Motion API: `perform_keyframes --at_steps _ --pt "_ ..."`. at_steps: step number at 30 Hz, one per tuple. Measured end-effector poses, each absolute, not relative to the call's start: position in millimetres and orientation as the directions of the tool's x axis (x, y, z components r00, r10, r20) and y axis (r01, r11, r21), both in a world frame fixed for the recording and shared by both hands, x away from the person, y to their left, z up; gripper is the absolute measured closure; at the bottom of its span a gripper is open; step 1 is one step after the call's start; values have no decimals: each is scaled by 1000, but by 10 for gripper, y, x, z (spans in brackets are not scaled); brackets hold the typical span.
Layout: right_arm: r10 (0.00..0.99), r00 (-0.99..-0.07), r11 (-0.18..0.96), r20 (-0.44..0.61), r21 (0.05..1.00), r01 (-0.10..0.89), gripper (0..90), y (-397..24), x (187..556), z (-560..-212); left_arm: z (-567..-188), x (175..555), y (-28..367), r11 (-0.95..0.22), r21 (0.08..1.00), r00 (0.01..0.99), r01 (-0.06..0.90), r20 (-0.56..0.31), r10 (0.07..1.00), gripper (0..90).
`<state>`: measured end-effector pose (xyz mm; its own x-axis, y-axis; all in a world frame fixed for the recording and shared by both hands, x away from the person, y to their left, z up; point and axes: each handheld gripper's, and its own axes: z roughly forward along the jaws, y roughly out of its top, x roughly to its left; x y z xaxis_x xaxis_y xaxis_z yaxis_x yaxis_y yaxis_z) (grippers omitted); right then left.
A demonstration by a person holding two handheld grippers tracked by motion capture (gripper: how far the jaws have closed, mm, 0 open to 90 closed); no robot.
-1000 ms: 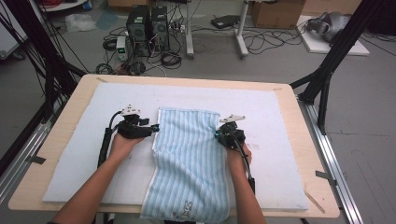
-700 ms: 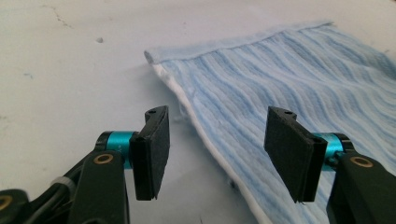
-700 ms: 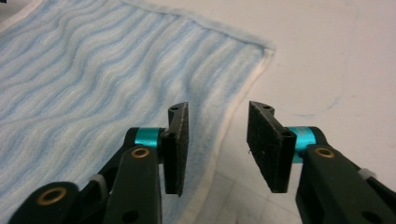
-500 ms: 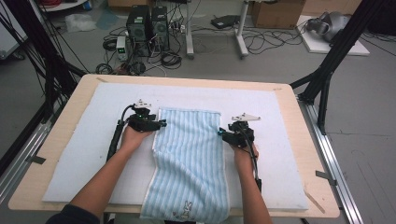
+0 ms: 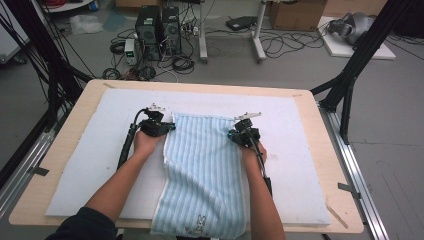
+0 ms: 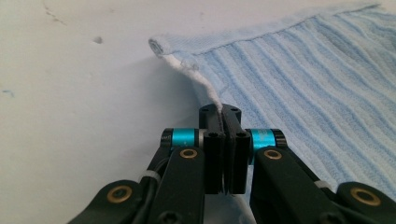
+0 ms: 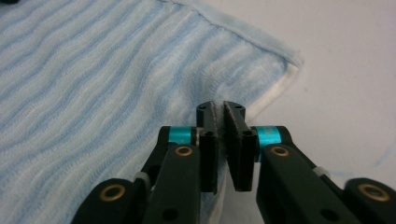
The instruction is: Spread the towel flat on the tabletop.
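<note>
A light blue striped towel (image 5: 205,170) lies lengthwise on the white mat (image 5: 300,150), and its near end hangs over the table's front edge. My left gripper (image 5: 169,128) sits at the towel's far left corner. In the left gripper view its jaws (image 6: 219,108) have just closed and pinch the towel's (image 6: 303,70) white side hem, which rises lifted from them. My right gripper (image 5: 233,135) is at the far right corner. In the right gripper view its jaws (image 7: 219,105) have just closed on the towel's (image 7: 93,70) side edge.
The mat covers most of the wooden table (image 5: 65,145). Black frame posts (image 5: 350,85) stand at both sides. On the floor beyond are computer towers (image 5: 155,25), cables and a cardboard box (image 5: 295,12). A small rabbit mark (image 5: 200,222) shows on the towel's near end.
Both hands have moved farther up the towel's sides toward its far corners. The right gripper swung out to the right, then came back onto the edge. Both pairs of jaws now pinch the towel.
</note>
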<state>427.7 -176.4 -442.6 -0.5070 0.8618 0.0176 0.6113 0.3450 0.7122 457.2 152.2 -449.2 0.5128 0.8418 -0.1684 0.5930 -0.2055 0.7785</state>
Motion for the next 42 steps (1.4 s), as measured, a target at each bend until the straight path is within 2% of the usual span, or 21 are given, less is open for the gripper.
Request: perform_keyframes --at_steps 3,8,11,12,14,15,18,24,28,29,31,32,33,34,35,37,39,40,42 --pt "869 -494 341 6 717 609 850 -1736 4365 -4424 -4495 4669 1568 -177 768 489 615 -196 850 877" --pt "889 -458 313 -5 737 600 845 -1705 4483 -4443 -4405 4816 1572 -203 777 497 595 -158 853 876" --pt "905 -425 282 0 748 601 820 -1699 4567 -4435 -4347 4882 1560 -170 796 472 581 -159 867 870" --pt "912 -410 262 9 755 601 807 -1704 4590 -4431 -4340 4880 1561 -158 804 460 573 -156 874 843" --pt "918 -395 232 31 767 598 734 -1733 4606 -4422 -4341 4883 1577 -132 798 436 588 -175 883 612" --pt "919 -390 212 49 773 597 710 -1759 4604 -4417 -4339 4878 1590 -141 792 437 594 -171 883 557" --pt "925 -372 175 74 786 592 663 -1870 4571 -4361 -4332 4836 1620 -160 782 440 602 -158 884 485" --pt "919 -383 170 96 780 602 663 -2034 4478 -4310 -4404 4727 1585 -191 760 462 621 -159 872 519" --pt "912 -400 189 90 773 606 666 -1993 4467 -4354 -4449 4675 1523 -248 755 472 607 -91 877 562" --pt "910 -404 190 94 770 609 668 -1964 4476 -4372 -4446 4667 1507 -265 754 483 601 -78 872 597" --pt "904 -420 209 86 766 608 708 -1898 4503 -4420 -4447 4658 1478 -289 755 513 588 -72 856 772" --pt "899 -431 230 74 758 610 765 -1864 4520 -4451 -4447 4661 1460 -297 757 518 582 -63 853 853" --pt "897 -438 254 54 750 611 802 -1832 4533 -4487 -4448 4673 1443 -303 761 512 574 -44 858 870" --pt "901 -433 252 44 758 602 855 -1822 4547 -4492 -4452 4684 1443 -304 763 502 570 -31 865 877" --pt "901 -432 254 42 757 602 864 -1820 4561 -4492 -4462 4704 1457 -295 768 486 568 -24 874 880" --pt "909 -416 276 -6 756 593 868 -1787 4587 -4477 -4483 4759 1497 -238 776 461 584 -75 884 879" --pt "914 -405 281 -28 765 580 854 -1757 4608 -4494 -4490 4787 1497 -236 783 459 576 -70 886 872" --pt "919 -395 263 -18 772 578 825 -1756 4613 -4505 -4491 4785 1499 -240 786 458 570 -61 887 848" --pt "920 -392 236 10 784 575 748 -1784 4606 -4496 -4483 4780 1533 -225 781 449 582 -78 890 661"
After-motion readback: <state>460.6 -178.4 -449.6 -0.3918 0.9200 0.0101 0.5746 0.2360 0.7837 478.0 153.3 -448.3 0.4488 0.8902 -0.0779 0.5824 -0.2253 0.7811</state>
